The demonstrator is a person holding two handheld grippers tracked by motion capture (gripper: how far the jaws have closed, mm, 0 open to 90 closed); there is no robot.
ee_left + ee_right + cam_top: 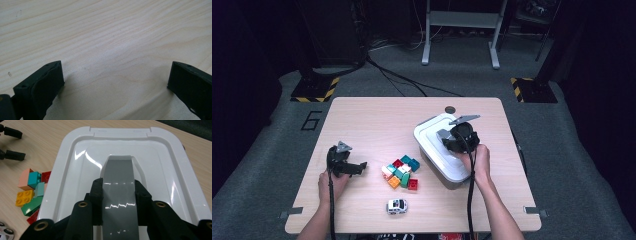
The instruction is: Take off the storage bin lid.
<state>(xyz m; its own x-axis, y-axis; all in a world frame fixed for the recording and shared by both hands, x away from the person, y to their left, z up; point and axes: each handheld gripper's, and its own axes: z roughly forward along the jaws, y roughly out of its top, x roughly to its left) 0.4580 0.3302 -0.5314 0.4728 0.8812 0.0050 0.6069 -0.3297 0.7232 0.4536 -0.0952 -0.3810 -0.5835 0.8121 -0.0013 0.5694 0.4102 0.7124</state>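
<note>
Right gripper view: we have our right hand-held gripper (118,195) pinching the grey handle (120,182) in the middle of the white lid (75,165), one jaw on each side. The lid sits on a grey bin (447,172) at the centre right of the high view. We judge it light, stiff plastic, glossy and slippery, so the raised handle is the sound place to hold. At the lower left, our left hand-held gripper (346,165) rests spread on the surface (377,120), near the toy bricks (402,171).
</note>
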